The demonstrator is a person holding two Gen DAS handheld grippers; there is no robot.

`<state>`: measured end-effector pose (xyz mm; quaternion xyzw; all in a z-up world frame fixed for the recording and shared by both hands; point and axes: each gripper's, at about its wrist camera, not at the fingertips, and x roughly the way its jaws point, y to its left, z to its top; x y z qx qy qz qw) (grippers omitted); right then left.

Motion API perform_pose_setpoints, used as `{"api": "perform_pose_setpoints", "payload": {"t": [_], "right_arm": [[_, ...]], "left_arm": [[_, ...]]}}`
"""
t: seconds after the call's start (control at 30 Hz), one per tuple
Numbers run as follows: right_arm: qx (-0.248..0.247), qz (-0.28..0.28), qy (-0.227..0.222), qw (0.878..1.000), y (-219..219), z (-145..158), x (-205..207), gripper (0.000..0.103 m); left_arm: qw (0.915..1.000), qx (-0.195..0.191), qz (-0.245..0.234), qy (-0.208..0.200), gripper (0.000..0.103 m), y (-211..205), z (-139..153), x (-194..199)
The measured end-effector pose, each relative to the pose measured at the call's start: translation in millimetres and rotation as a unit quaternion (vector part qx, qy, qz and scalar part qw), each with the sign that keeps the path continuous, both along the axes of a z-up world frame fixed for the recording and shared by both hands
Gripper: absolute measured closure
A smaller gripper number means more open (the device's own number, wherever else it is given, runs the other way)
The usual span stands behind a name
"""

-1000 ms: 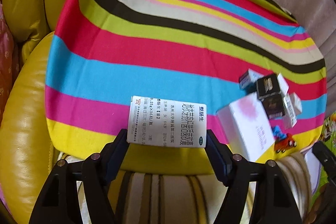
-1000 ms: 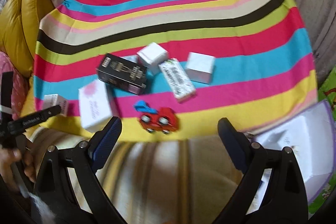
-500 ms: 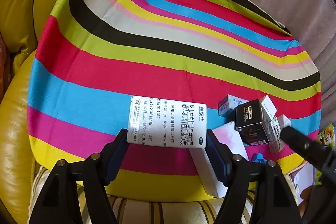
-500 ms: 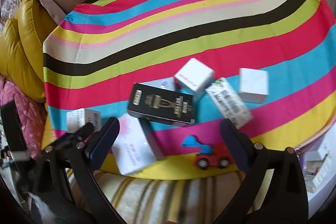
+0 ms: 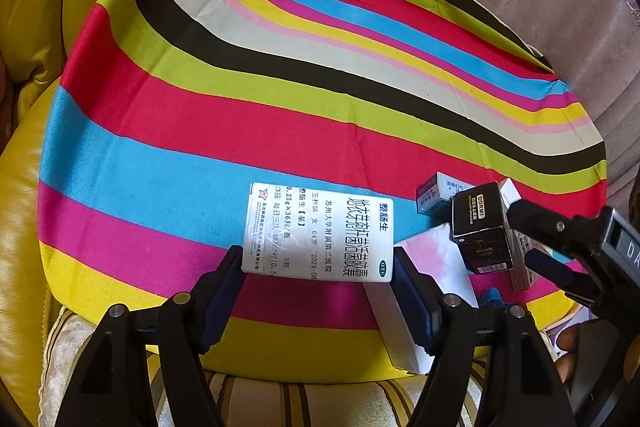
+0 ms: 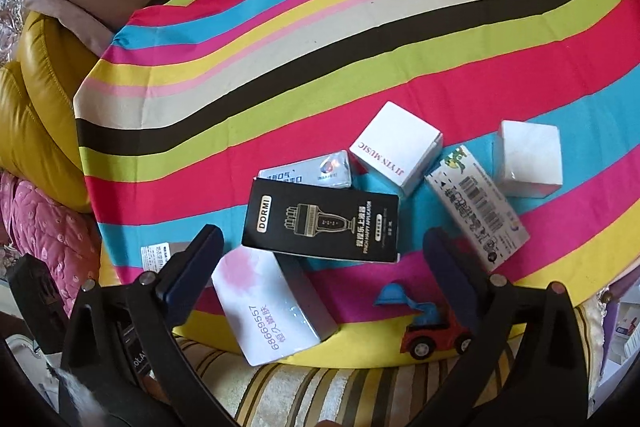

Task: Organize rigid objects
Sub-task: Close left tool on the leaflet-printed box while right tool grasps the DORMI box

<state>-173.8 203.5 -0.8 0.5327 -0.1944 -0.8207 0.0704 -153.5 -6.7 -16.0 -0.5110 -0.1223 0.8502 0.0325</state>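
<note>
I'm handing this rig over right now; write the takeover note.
Left gripper: shut on the white medicine box with black Chinese print, held above the striped cloth.
Right gripper: open, empty, hovering at the black DORMI carton.
Around it: white-and-pink flat box, white JI YIN MUSIC cube, barcoded white box, plain white cube, red toy car.
Done: one box picked.
Left: place it, sort the cluster.

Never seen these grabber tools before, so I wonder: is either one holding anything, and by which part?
The left gripper clamps the white medicine box by its two short ends. The right gripper is open, holding nothing.
</note>
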Motion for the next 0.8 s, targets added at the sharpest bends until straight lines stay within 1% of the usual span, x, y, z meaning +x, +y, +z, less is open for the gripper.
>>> {"api": "perform_pose_setpoints", "payload": {"t": [0.07, 0.27, 0.53, 0.6, 0.63, 0.8], "right_arm": [[-0.007, -0.001, 0.000, 1.000, -0.7, -0.7, -2.8, 0.002], [-0.003, 0.000, -0.007, 1.000, -2.1, -9.3, -8.9, 0.002], [0.023, 0.001, 0.000, 1.000, -5.8, -19.0, -13.6, 0.002], [0.028, 0.002, 0.000, 1.000, -6.9, -21.0, -14.4, 0.008], [0.032, 0.006, 0.000, 0.999, -8.0, -21.7, -14.6, 0.014], [0.045, 0.013, 0.010, 0.999, -7.8, -19.9, -7.0, 0.015]], "left_arm": [[1.0000, -0.001, -0.002, 0.000, 0.031, 1.3, -1.3, -0.7], [1.0000, 0.002, -0.002, -0.003, 0.031, 0.9, -2.8, 2.5], [1.0000, 0.000, -0.004, -0.005, 0.031, 2.1, -3.9, 1.1], [1.0000, 0.001, -0.004, -0.005, 0.031, 2.0, -3.8, 0.9], [1.0000, 0.001, -0.004, -0.004, 0.031, 1.9, -3.9, 1.0], [1.0000, 0.002, -0.003, -0.002, 0.031, 1.2, -4.3, 1.0]]}}
